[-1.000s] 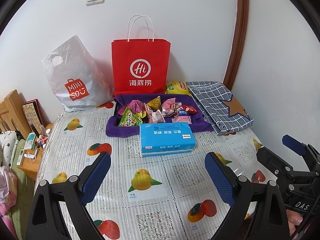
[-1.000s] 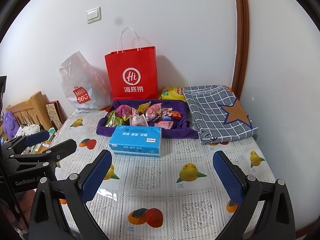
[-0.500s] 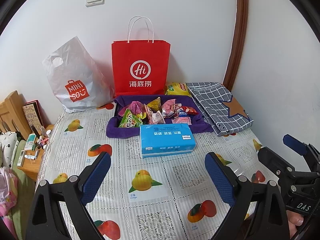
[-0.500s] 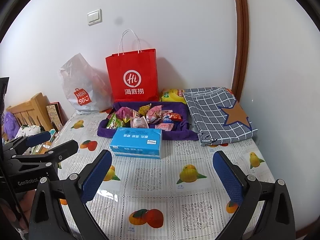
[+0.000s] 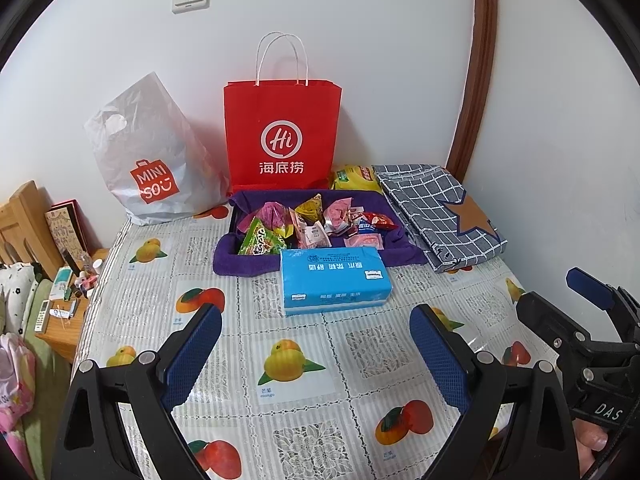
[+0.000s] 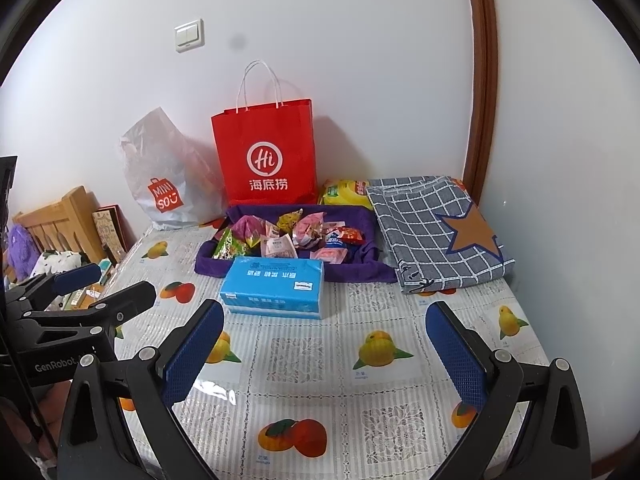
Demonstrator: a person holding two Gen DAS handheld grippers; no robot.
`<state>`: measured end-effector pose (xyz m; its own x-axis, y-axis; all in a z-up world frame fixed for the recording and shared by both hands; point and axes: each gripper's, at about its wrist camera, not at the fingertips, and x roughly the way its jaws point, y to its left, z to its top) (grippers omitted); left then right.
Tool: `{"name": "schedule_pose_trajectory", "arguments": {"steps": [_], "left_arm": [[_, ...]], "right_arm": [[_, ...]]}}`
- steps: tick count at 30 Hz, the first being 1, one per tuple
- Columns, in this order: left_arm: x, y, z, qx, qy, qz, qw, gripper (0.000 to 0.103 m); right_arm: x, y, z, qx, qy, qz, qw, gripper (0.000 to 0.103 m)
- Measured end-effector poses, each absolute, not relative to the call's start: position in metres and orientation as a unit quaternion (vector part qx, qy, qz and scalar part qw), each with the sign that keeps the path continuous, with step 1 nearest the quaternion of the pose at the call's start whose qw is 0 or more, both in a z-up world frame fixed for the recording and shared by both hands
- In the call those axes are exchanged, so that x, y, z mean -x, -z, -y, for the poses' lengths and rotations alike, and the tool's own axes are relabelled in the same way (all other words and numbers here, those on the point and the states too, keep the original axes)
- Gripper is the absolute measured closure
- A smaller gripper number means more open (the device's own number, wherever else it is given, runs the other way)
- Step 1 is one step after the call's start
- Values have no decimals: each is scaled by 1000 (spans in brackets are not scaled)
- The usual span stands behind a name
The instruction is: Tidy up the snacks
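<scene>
Two grippers: your left gripper (image 5: pixel 316 354) and your right gripper (image 6: pixel 326 354) both hang over the near half of the table, fingers spread wide apart, nothing between them.
Table (image 5: pixel 304 412): covered with a cloth printed with fruit; the small captions under the fruit are too small for you to read.
Snacks (image 5: pixel 316 222): a heap of small wrapped packets, pink, green, yellow and red, lying in the purple tray (image 5: pixel 240 262) at the far middle of the table; their print is not legible.
Tissue pack (image 5: pixel 334 280): blue, Chinese lettering on top, lying right against the tray's near edge, between you and the snacks.
Red paper bag (image 5: pixel 282 136): upright against the wall behind the tray; reads "Hi" in a circle with three Chinese characters below.
Plastic bag (image 5: pixel 148 160): grey-white, left of the red bag; reads "MINI SO".
Yellow packet (image 5: pixel 354 178): behind the tray, to the red bag's right; label unreadable.
Checked cloth (image 5: pixel 436 216): folded, grey with an orange star, just right of the tray.
Gripper markings: "GenRobot" on your left one in the right wrist view; "DAS" on your right one in the left wrist view.
</scene>
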<state>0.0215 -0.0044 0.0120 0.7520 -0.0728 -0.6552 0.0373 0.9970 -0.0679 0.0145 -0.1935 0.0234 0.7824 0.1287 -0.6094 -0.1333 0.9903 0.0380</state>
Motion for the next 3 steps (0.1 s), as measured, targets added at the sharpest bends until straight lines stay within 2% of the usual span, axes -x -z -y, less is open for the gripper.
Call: {"name": "schedule_pose_trajectory", "arguments": {"steps": [3], "left_arm": [[-21,-14,5,23,26,-349,937,8]], "right_arm": [[-15,-24,193,6,-69,-322,944,3]]}}
